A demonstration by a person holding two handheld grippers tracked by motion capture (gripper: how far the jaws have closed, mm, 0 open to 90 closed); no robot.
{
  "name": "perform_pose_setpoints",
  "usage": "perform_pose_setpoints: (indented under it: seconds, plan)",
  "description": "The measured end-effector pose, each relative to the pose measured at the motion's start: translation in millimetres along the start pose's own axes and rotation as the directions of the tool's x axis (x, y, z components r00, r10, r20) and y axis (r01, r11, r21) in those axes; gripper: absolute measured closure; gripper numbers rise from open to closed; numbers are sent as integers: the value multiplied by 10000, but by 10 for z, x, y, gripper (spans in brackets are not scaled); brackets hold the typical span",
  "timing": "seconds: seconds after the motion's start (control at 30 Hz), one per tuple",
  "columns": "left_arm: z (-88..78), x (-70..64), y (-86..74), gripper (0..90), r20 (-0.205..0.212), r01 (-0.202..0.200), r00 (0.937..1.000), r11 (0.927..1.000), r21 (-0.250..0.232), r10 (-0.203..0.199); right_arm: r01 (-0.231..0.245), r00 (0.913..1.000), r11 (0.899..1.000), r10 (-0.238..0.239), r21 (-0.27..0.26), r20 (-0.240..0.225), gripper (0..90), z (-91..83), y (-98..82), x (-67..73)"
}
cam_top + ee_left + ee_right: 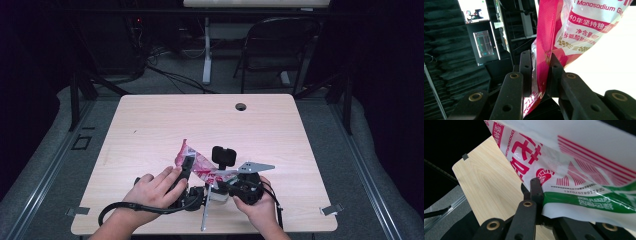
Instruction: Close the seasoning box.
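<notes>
A red and white plastic bag (199,163) printed with monosodium glutamate text is held up over the near middle of the wooden table (150,125) between both hands. My left gripper (186,166) is shut on its red sealed edge; in the left gripper view the bag (574,30) rises from between the jaws of that gripper (540,61). My right gripper (221,179) is shut on the opposite edge. In the right gripper view the bag (574,165) with a green stripe covers one jaw of that gripper (541,193), above the table (489,185).
A cable hole (241,106) sits near the table's far edge. A folding chair (280,45) and a desk leg (206,50) stand on the floor beyond. Metal clips (330,210) mark the front corners. Screens (481,43) glow in the dark background.
</notes>
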State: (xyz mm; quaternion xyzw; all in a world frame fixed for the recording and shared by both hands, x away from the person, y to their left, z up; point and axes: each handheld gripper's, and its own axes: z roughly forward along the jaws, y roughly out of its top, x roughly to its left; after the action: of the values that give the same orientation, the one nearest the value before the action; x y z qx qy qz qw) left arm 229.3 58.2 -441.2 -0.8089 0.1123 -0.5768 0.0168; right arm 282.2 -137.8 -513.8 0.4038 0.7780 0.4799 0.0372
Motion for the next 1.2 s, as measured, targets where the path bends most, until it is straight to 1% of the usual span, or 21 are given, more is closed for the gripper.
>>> perform_pose_setpoints:
  seconds: [0.03, 0.17, 0.43, 0.5, 0.6, 1.17, 1.2]
  plan:
    - [2, -6, -3, 790, -18, 90, 10000, 10000, -28, -90, 7, 10000, 10000, -7, -3, -1, 900, -1, 0, 0]
    - [4, -7, -6, 791, -9, 107, 9999, 9999, -42, -107, 21, 10000, 10000, -21, -10, -1, 900, 0, 0, 0]
    - [6, -9, -7, 798, 30, 104, 9999, 9999, -27, -104, -5, 10000, 10000, 5, 14, 2, 900, 3, -1, 4]
    - [3, -7, -10, 799, 28, 79, 10000, 10000, -10, -79, 51, 10000, 10000, -51, 62, -2, 900, 2, 0, 4]
    - [-2, -3, -12, 800, 25, 12, 10000, 10000, 22, -12, 9, 10000, 10000, -9, 4, -4, 900, 7, -1, 10]
    - [-2, -15, -27, 808, -9, 139, 9999, 9999, 16, -139, 28, 10000, 10000, -28, -7, -25, 900, 25, 5, 19]
    - [-3, -12, -27, 808, -15, 76, 10000, 10000, 23, -76, 36, 10000, 10000, -36, -11, -26, 900, 25, 5, 21]
